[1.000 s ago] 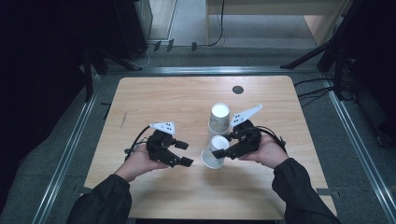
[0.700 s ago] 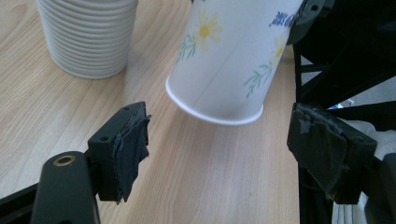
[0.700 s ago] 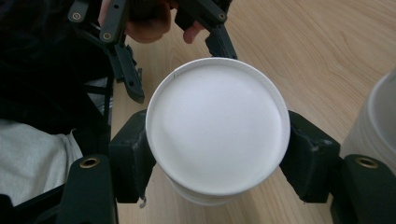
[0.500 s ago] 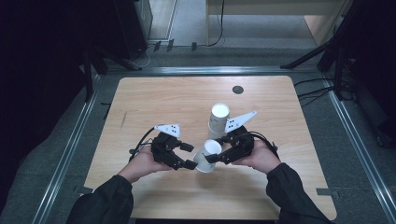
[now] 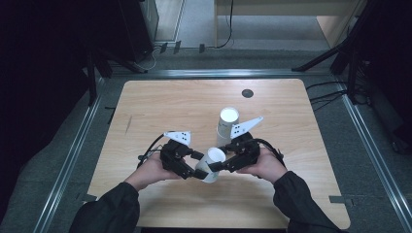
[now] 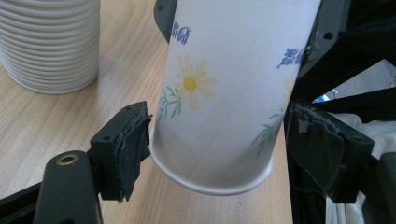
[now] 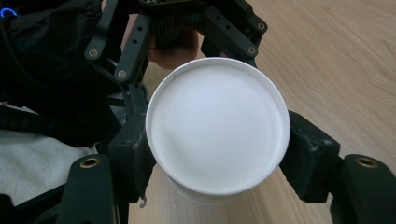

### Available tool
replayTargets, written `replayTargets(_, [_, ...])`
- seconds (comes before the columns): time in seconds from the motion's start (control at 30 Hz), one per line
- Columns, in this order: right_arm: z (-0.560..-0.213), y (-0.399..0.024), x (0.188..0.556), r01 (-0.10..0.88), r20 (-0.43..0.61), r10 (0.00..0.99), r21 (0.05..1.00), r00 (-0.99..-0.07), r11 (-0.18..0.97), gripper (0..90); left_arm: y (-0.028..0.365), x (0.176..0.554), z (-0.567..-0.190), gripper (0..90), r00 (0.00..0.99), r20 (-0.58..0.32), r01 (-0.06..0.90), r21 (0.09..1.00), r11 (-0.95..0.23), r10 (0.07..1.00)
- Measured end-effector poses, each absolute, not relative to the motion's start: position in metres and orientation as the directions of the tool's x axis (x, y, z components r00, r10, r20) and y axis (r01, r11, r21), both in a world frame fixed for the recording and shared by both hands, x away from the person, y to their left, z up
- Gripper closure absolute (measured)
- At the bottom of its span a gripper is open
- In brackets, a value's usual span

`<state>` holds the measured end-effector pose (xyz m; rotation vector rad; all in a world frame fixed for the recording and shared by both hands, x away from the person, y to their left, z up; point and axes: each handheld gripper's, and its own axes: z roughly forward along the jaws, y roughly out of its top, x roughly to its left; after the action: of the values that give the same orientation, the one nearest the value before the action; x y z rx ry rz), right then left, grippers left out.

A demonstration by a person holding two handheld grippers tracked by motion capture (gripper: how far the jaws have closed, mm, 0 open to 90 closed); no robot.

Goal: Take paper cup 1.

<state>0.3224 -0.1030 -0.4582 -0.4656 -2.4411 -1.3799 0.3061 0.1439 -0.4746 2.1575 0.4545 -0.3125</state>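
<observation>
Here, in the high view, a paper cup hangs tilted over the near middle of the wooden table, caught between the left gripper and the right gripper, which face each other across it. Just behind them a stack of paper cups stands upright. Judging by this, one cup is already off the stack and is being worked between both hands; setting it down apart from the stack looks like what is left.

In the left gripper view, the flower-printed cup leans with its base rim low between the jaws. The left pad touches the wall near the base, while the right pad appears to stand just clear, though the angle is poor; the jaws have just been closing on the cup. The ribbed stack sits on the table beyond.

In the right gripper view, the cup's open mouth faces the camera, and both black jaws press its sides just below the rim, a firm narrow hold. The other gripper waits beyond the cup.
</observation>
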Motion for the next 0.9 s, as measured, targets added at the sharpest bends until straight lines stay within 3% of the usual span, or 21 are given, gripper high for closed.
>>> replayTargets(0.9, [-0.4587,-0.1006,0.3239,0.459,0.46,0.119,0.757,-0.88,0.465,33.8,0.1361,0.3024,-0.4764,27.6,0.923,-0.339,0.38,0.731,-0.567,0.181])
